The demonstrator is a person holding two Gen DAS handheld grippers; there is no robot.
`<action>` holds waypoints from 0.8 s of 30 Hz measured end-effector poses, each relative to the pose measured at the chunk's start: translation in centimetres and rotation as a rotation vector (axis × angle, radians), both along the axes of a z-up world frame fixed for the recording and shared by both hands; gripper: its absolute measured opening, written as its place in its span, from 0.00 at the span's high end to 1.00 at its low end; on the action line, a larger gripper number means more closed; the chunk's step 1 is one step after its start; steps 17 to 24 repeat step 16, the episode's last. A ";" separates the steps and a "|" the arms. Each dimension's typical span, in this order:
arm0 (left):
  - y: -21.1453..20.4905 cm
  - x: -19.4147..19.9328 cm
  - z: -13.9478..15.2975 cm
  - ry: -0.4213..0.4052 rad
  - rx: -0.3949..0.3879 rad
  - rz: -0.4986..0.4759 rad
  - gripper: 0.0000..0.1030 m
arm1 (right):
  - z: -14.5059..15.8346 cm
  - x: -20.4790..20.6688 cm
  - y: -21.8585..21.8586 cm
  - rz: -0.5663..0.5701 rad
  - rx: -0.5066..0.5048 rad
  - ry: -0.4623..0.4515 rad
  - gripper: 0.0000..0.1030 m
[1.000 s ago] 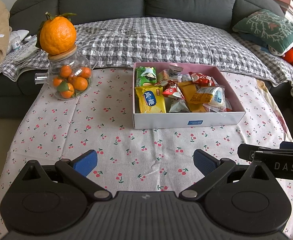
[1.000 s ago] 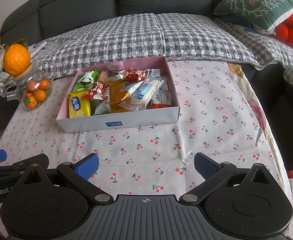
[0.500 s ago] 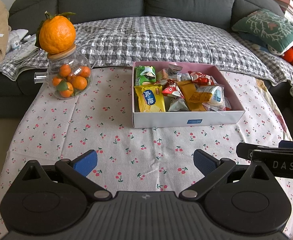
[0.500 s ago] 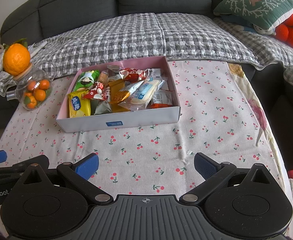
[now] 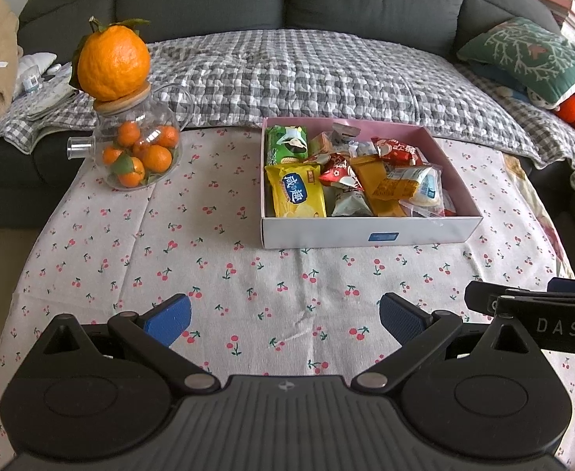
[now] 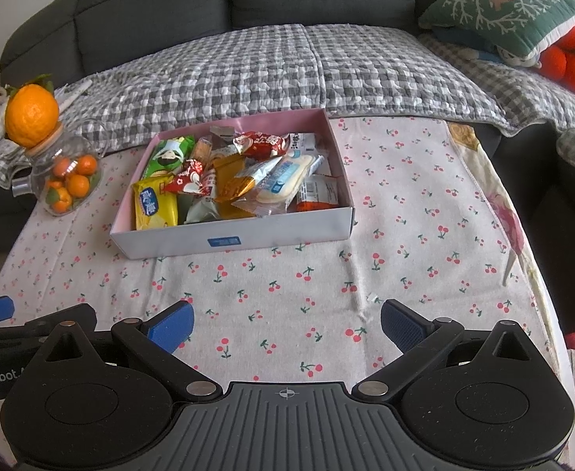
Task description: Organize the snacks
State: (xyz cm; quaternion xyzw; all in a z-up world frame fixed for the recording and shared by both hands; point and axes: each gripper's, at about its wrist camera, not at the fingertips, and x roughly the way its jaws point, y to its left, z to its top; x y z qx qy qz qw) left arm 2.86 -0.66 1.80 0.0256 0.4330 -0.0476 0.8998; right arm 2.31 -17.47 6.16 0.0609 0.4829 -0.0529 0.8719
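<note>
A white box with a pink inside (image 5: 366, 231) (image 6: 248, 237) stands on the cherry-print tablecloth and holds several snack packets, among them a yellow packet (image 5: 297, 196) (image 6: 154, 206), a green one (image 5: 287, 147) and a red one (image 6: 262, 143). My left gripper (image 5: 285, 320) is open and empty, low over the cloth in front of the box. My right gripper (image 6: 287, 324) is open and empty, also in front of the box, to the right of the left one. The right gripper also shows at the right edge of the left wrist view (image 5: 531, 314).
A glass jar of small oranges (image 5: 136, 153) (image 6: 65, 184) with a big orange on its lid (image 5: 112, 62) stands at the back left of the table. A dark sofa with a checked blanket (image 5: 307, 74) lies behind. A green cushion (image 6: 503, 8) is at the right.
The left wrist view has shifted very slightly; the box sits a touch nearer. Both grippers stay open and empty.
</note>
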 end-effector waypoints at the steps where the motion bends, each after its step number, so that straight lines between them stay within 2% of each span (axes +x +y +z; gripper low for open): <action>1: 0.0 0.0 0.0 0.001 0.000 0.000 0.01 | 0.0 0.0 0.0 0.000 0.001 0.000 0.01; 24: 0.1 0.0 0.0 0.002 0.004 -0.006 0.01 | -0.1 0.0 0.2 0.002 0.000 0.003 0.01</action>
